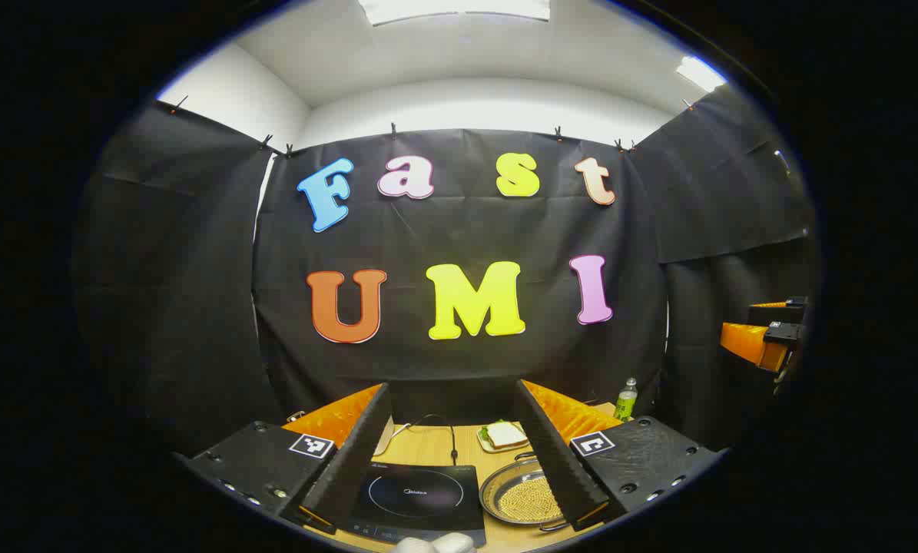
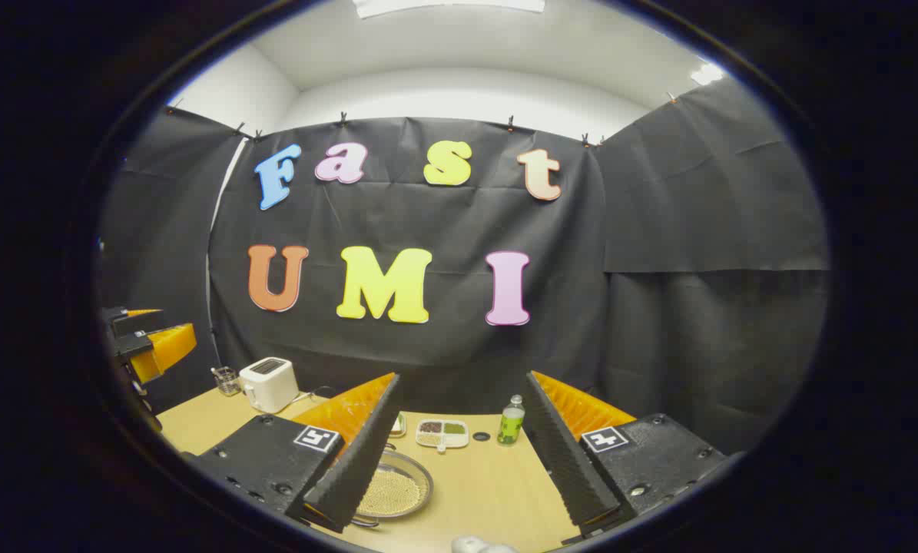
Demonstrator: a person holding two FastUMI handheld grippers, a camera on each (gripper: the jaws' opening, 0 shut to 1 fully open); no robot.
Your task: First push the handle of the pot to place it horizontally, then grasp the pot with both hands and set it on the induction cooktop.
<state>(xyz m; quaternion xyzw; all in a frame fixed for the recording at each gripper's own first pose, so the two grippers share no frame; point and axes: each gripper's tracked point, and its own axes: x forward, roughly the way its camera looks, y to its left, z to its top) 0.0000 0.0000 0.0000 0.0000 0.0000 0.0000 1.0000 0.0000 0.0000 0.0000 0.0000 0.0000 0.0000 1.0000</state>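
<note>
Both grippers spread wide and holding nothing: pot [image 1: 521, 495] sits ahead-right of left gripper [image 1: 455, 453], beside the induction cooktop [image 1: 419, 498], and ahead-left of right gripper [image 2: 459, 453]; looks like thin rigid metal, shallow, slick, probably light, so grip opposite rim handles.

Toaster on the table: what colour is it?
White; the toaster shows best in the right gripper view, at the table's far left.
</note>
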